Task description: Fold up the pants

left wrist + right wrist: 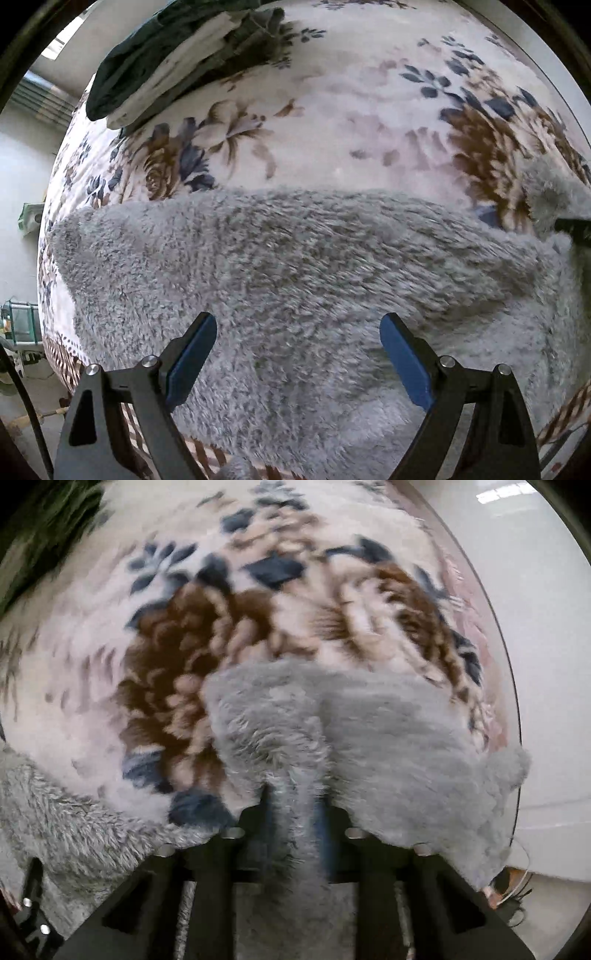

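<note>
Fluffy grey pants lie spread across a floral blanket. My left gripper is open just above the pants, blue pads wide apart, holding nothing. My right gripper is shut on a bunched edge of the grey pants, which drape over and around its fingers; this view is motion-blurred. The right gripper's dark tip shows at the right edge of the left wrist view, with pants fabric lifted around it.
A pile of dark green and white clothes sits at the blanket's far left. The blanket's edge drops off at the left and at the right toward a white floor.
</note>
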Demonstrator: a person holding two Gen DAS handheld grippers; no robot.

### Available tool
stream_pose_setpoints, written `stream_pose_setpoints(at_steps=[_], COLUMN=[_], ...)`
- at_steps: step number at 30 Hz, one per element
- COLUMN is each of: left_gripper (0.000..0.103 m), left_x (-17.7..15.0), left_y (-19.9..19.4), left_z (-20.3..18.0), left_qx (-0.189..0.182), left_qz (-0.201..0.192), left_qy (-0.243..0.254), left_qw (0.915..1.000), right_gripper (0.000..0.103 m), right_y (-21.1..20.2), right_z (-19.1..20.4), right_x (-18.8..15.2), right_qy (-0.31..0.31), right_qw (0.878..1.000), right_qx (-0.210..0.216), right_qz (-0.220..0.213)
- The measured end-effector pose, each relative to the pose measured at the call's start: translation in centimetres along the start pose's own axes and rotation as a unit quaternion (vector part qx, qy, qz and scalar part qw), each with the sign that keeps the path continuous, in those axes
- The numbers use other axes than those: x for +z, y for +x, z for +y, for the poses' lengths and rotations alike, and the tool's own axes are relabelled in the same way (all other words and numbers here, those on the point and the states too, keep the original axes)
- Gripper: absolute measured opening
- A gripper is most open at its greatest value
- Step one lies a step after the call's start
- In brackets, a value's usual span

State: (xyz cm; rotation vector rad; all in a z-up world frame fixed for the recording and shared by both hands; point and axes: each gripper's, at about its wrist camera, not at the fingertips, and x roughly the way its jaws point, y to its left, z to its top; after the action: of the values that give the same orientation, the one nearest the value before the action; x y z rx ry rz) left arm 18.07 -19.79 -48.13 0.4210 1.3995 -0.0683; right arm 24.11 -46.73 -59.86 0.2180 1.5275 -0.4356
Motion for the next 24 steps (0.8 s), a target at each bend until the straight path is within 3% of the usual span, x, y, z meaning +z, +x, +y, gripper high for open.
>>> stream_pose_setpoints(at_steps=[5, 9, 12, 13, 15, 17, 19, 24], left_gripper=[0.09, 0.09, 0.09, 0.09, 0.09, 0.09, 0.09, 0.09], left_x=[-1.1, -1.8, -2.4, -2.6, -2.9, -3.1, -3.3, -3.1], left_y=[-1.6, -2.5, -2.6, -2.4, -2.0, -1.8, -2.0, -3.0], left_z=[-1.4, -2.7, -4.0, -4.8, -5.9, -6.7, -7.2, -8.0], left_qx=[-0.01, -0.025, -0.034, -0.034, -0.032, -0.033, -0.035, -0.042], left_qz=[0.001, 0.002, 0.009, 0.011, 0.017, 0.02, 0.021, 0.012], left_qy=[0.013, 0.015, 0.019, 0.025, 0.036, 0.041, 0.045, 0.047], left_qw=[0.9999, 0.9996, 0.9992, 0.999, 0.9987, 0.9984, 0.9982, 0.9979], right_gripper=[0.017, 0.017, 0.017, 0.017, 0.018, 0.029, 0.054, 0.056], right_y=[-4.9, -5.5, -2.1, -0.4, 2.9, 4.2, 3.2, -3.2], right_z=[-8.1, -16.0, -20.2, -20.8, -22.0, -22.8, -23.6, -25.7], right_x=[-4.7, -10.7, -14.8, -15.9, -18.2, -19.6, -20.0, -20.9], right_qy=[0.142, 0.276, 0.341, 0.348, 0.386, 0.413, 0.422, 0.459], right_qw=[0.987, 0.957, 0.938, 0.935, 0.914, 0.895, 0.892, 0.881], right_qx=[0.051, 0.056, 0.059, 0.07, 0.114, 0.149, 0.145, 0.118], right_qz=[-0.055, -0.067, -0.025, 0.006, 0.061, 0.079, 0.067, -0.001])
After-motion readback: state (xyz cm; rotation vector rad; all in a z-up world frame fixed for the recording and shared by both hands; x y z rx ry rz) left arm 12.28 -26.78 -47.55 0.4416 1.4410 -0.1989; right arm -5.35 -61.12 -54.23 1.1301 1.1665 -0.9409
